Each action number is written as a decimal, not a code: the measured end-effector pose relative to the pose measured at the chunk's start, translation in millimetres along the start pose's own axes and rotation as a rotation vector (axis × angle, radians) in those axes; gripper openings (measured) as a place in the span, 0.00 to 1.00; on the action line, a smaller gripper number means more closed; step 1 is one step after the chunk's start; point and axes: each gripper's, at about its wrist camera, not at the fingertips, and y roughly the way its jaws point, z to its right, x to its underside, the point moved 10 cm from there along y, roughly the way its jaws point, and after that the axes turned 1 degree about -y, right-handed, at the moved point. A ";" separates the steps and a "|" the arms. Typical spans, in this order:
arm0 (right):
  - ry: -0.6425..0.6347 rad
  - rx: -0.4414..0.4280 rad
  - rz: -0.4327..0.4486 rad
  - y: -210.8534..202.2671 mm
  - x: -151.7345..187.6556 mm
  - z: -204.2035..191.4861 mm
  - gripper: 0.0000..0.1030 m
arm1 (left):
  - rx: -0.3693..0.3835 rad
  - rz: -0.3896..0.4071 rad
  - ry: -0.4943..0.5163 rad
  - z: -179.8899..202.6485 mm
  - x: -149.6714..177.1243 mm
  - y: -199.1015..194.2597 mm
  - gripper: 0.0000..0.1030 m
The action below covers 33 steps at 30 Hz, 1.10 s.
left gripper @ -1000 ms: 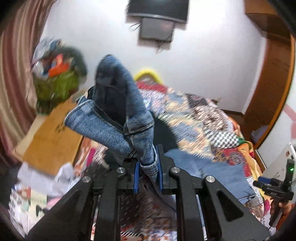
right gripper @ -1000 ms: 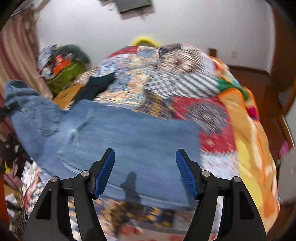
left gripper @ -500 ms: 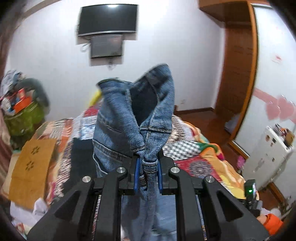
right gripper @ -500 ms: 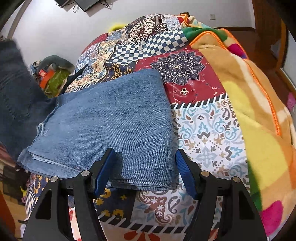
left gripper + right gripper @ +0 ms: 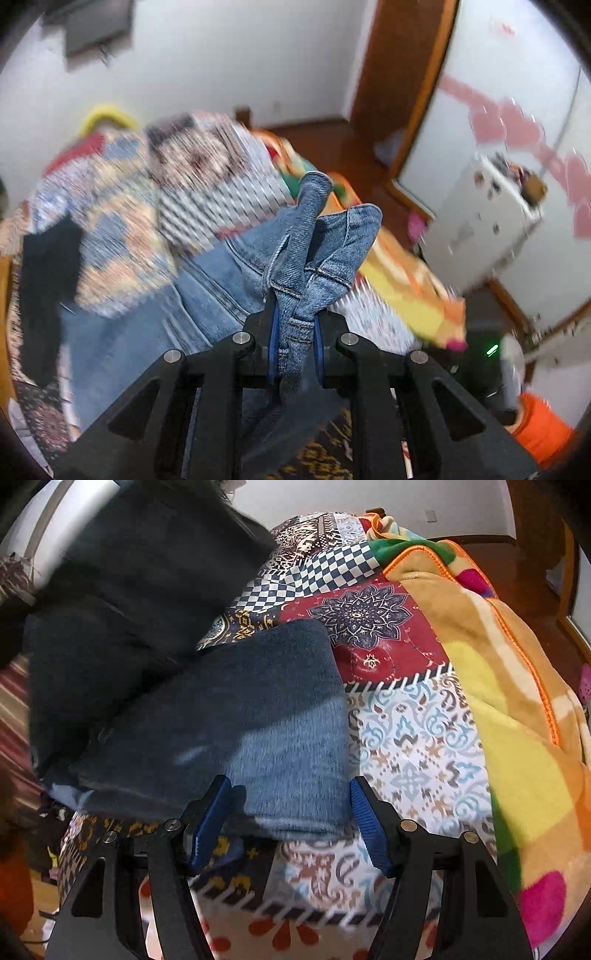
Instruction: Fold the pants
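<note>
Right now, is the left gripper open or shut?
Shut: the left gripper pinches a bunched denim edge of the jeans between its blue pads.

Motion blur smears the quilt; lifted jeans hide its left side.

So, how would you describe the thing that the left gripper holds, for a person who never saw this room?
Find the bed with the patchwork quilt. On it lie blue denim jeans, partly folded. The left gripper is shut on one bunched end of them, raised off the bed; unlike the orange and yellow fleece blanket beside it, this is stitched denim.
</note>
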 end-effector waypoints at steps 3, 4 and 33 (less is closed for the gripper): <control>-0.019 0.002 0.000 -11.7 8.7 -1.9 0.61 | -0.009 -0.054 0.036 14.8 20.7 15.9 0.15; -0.024 0.006 -0.001 -14.1 10.9 -2.1 0.61 | -0.012 -0.062 0.043 17.5 24.4 17.7 0.15; -0.101 -0.001 -0.026 0.7 12.2 -41.4 0.61 | -0.416 -0.025 -0.033 -198.2 -20.7 -17.2 0.93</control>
